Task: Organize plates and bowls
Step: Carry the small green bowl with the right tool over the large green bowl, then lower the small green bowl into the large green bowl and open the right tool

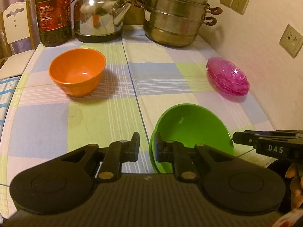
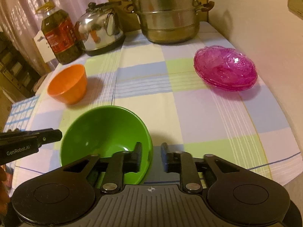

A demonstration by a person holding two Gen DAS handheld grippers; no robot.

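Green bowl (image 2: 106, 132), orange bowl (image 1: 77, 71), magenta plates (image 2: 225, 71) (translucent), pastel checked tablecloth (image 1: 155, 75).

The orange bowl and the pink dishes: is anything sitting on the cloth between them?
No. Between the orange bowl and the pink dishes only bare checked tablecloth shows, clearest in the right wrist view.

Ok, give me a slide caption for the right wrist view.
Right gripper with jaws astride the green bowl's near rim on the checked tablecloth; orange bowl and pink plates beyond.
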